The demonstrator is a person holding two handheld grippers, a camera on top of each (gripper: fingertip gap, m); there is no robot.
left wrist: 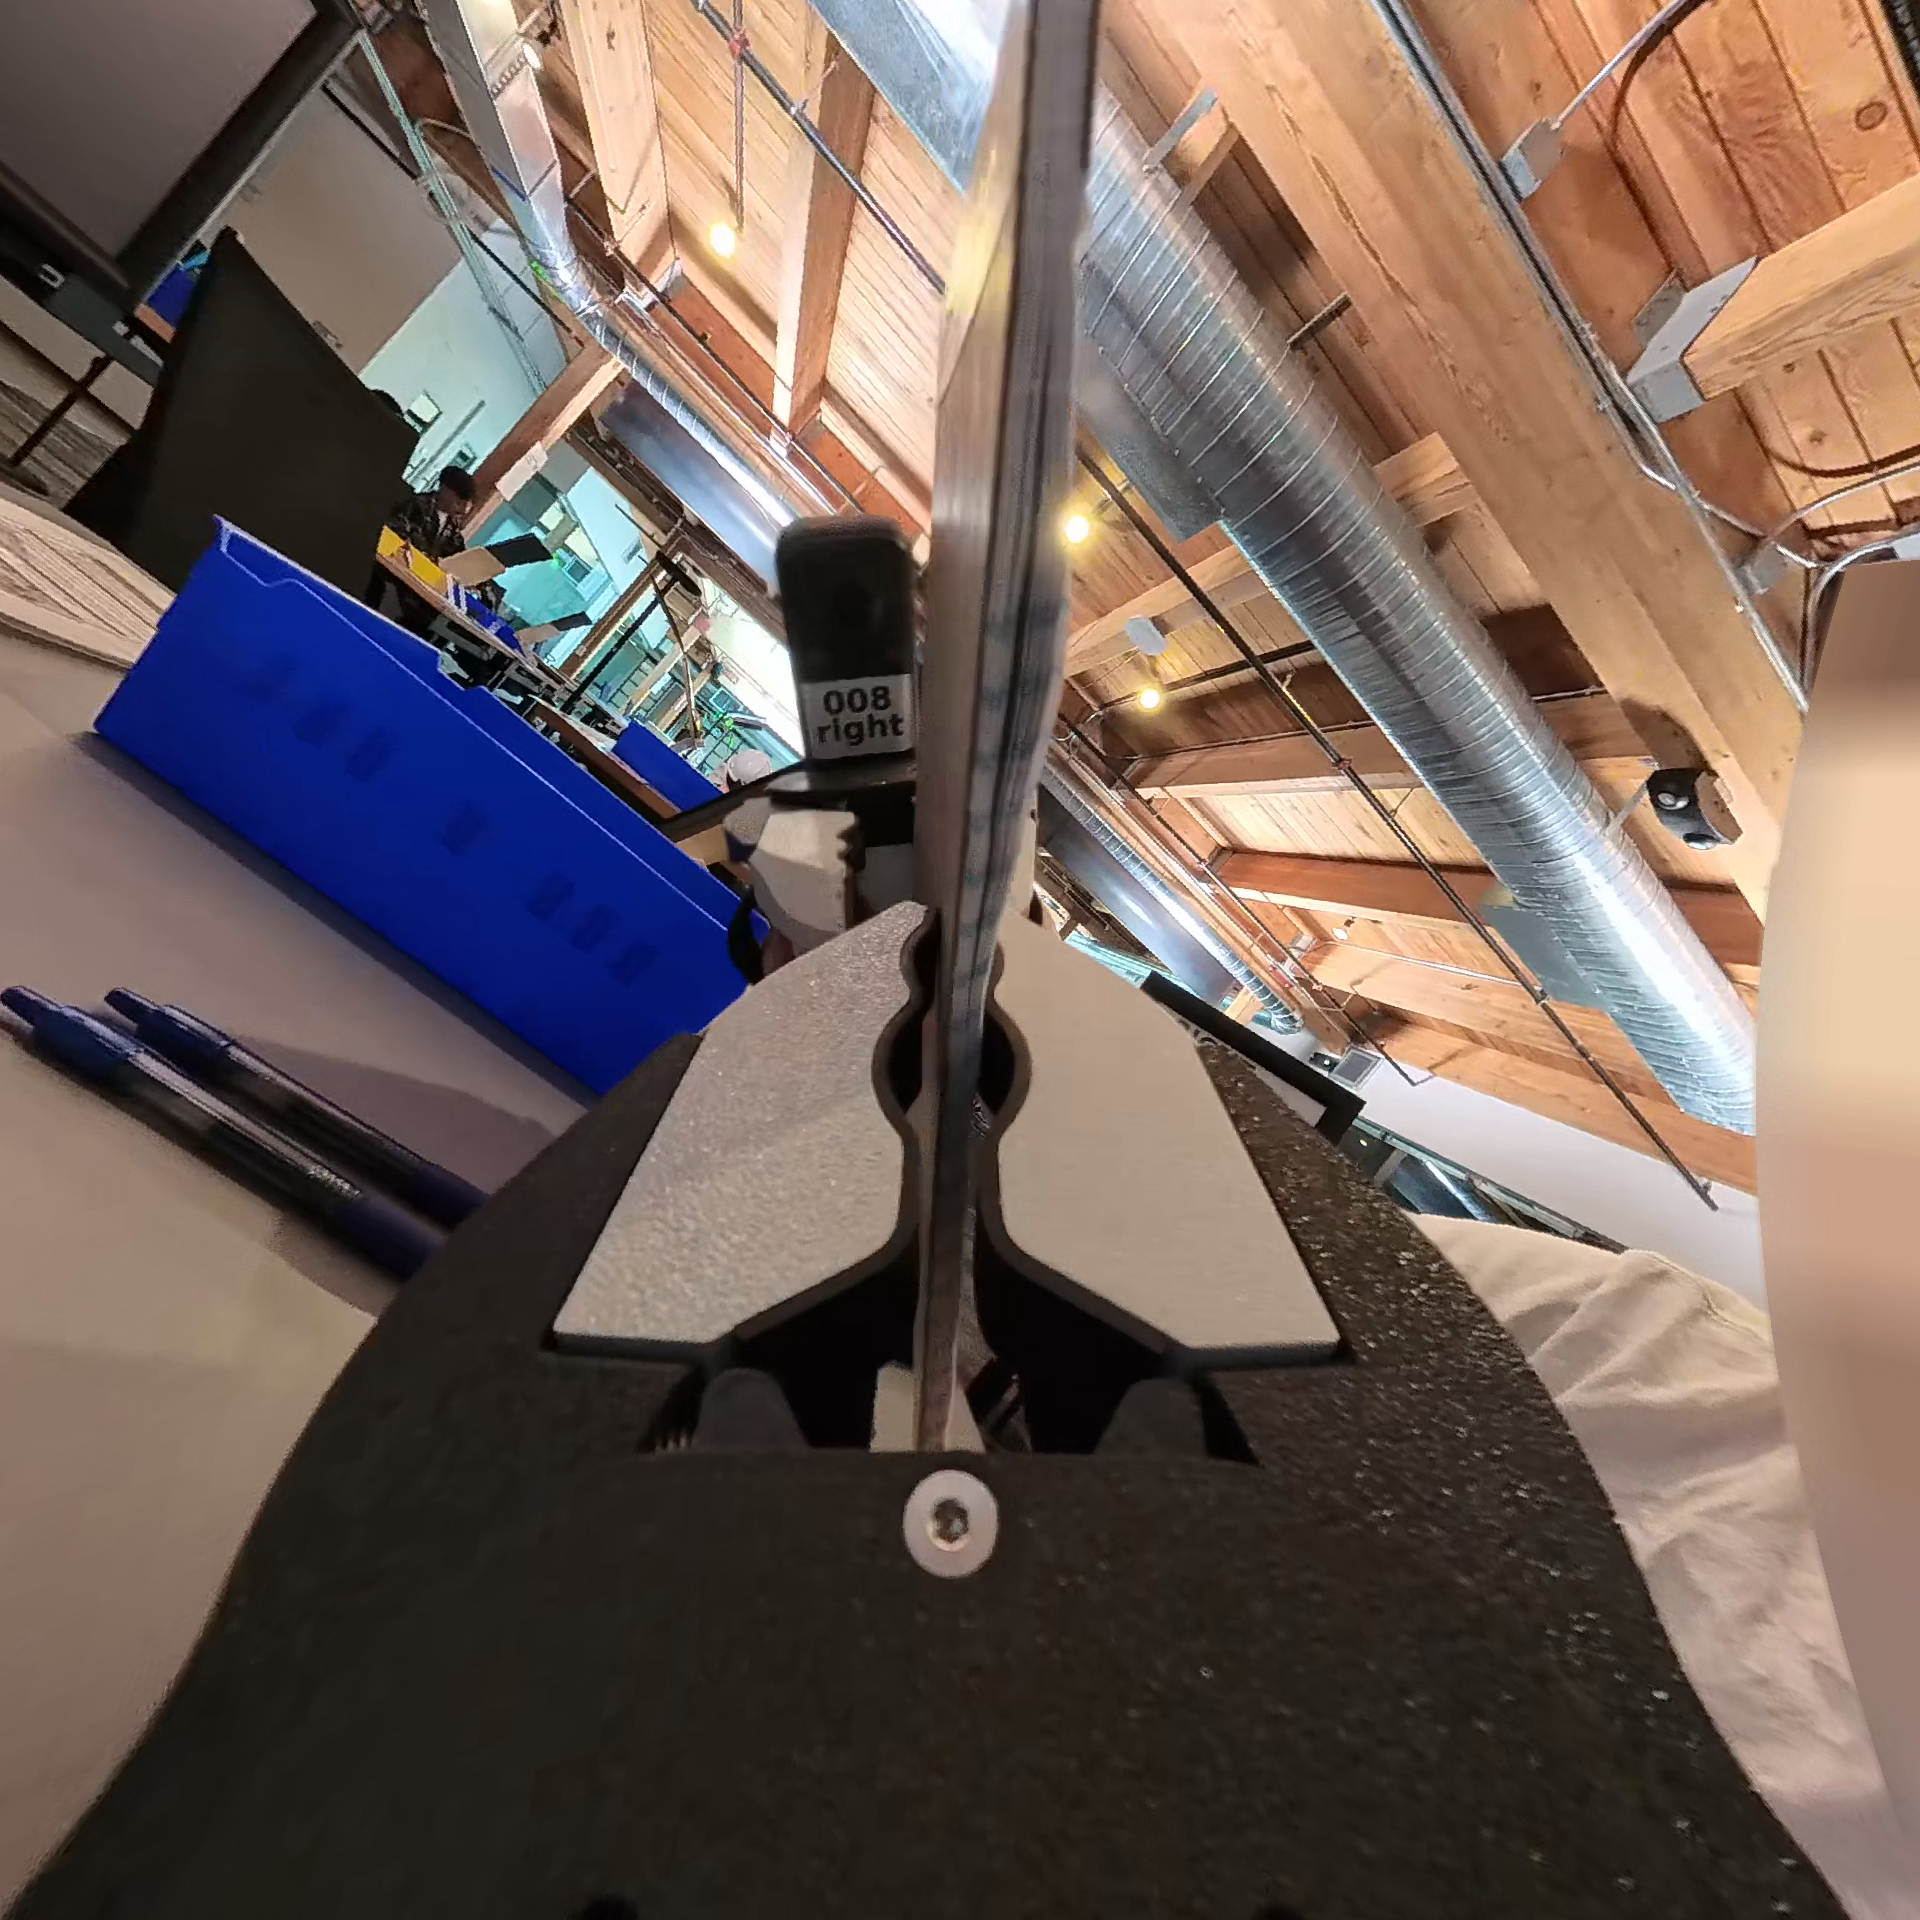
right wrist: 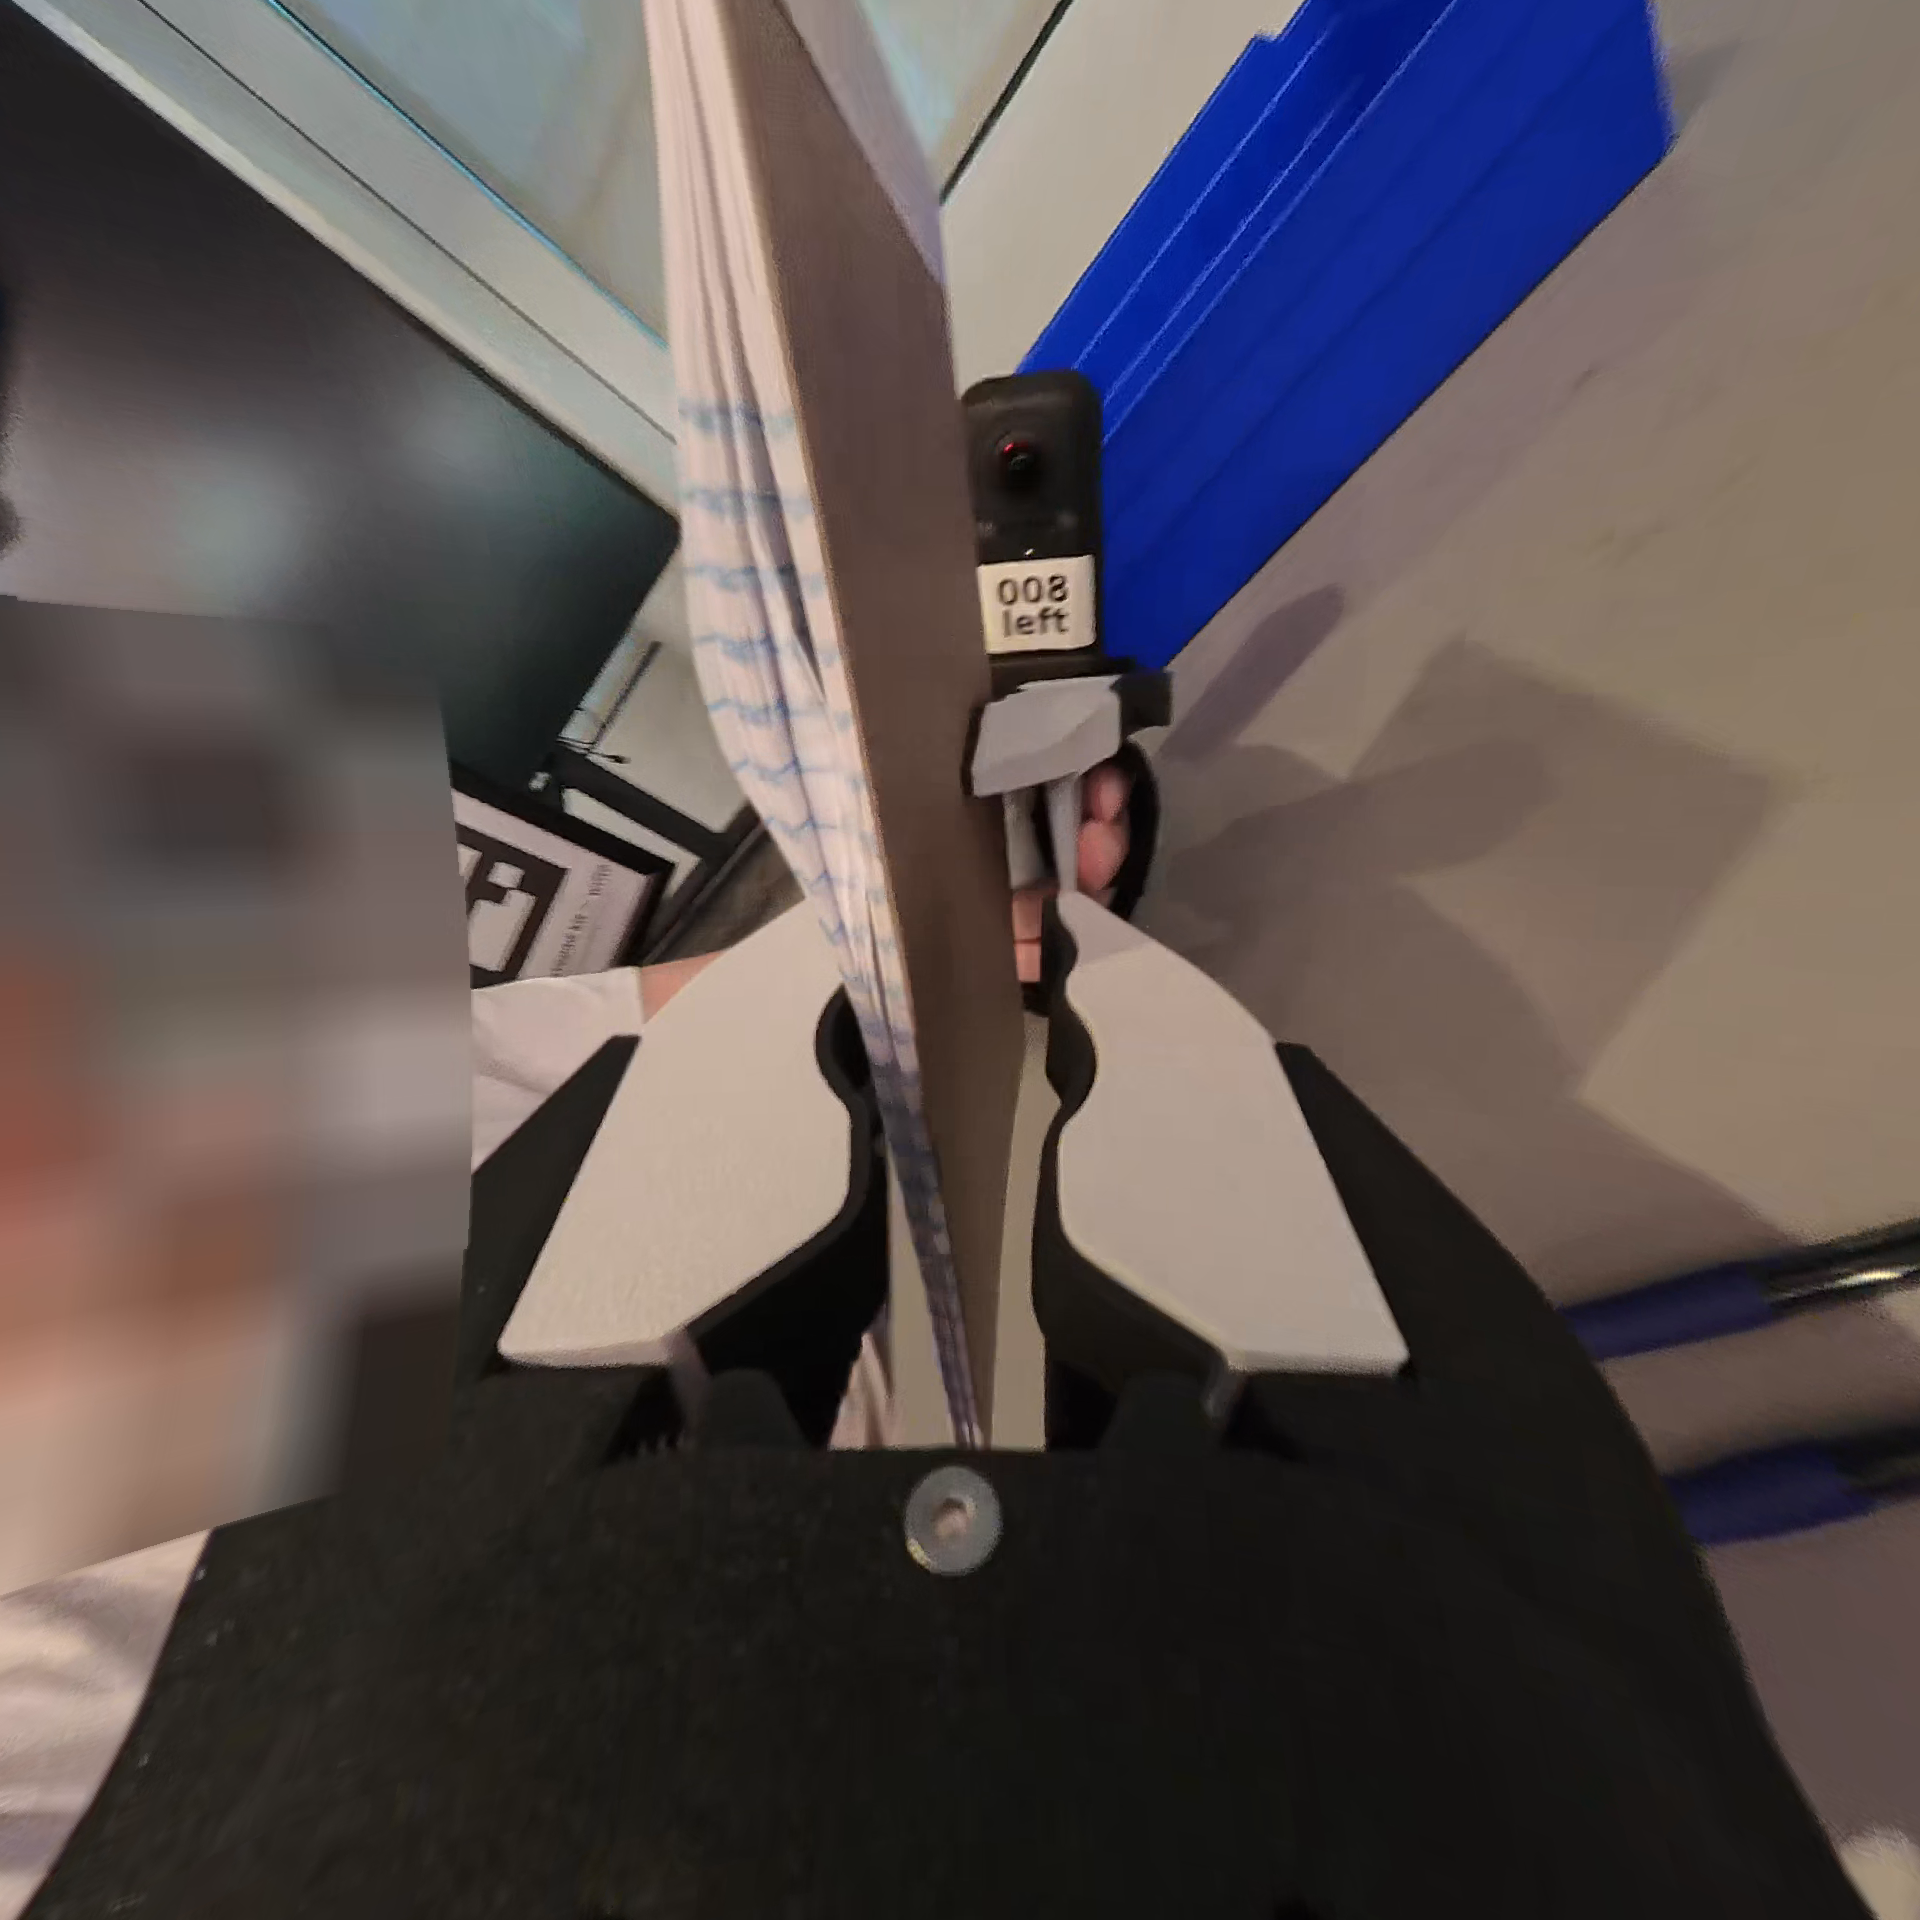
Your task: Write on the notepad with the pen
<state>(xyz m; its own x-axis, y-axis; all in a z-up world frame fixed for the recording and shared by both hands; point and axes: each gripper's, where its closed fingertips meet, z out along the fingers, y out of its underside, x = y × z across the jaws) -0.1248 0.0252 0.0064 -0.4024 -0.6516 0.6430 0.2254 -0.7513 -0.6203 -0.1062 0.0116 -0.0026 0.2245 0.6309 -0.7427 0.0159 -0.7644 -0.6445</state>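
Observation:
The notepad (left wrist: 997, 520) stands on edge, lifted off the table, with both grippers clamped on it from opposite sides. My left gripper (left wrist: 961, 935) is shut on its lower edge. In the right wrist view the notepad (right wrist: 862, 623) shows fanned lined pages and a brown cardboard back, and my right gripper (right wrist: 956, 956) is shut on it. Each gripper shows behind the pad in the other's view: the right gripper (left wrist: 842, 644) and the left gripper (right wrist: 1034, 520). Two blue pens (left wrist: 239, 1122) lie side by side on the grey table (left wrist: 156, 1351); they are blurred in the right wrist view (right wrist: 1714, 1309).
A blue plastic bin (left wrist: 416, 810) stands on the table beyond the pens; it also shows in the right wrist view (right wrist: 1351, 312). A dark monitor (right wrist: 312, 468) stands at the left. The person's light clothing (left wrist: 1662, 1455) is close on the right. My left and right fingertips are right by each other.

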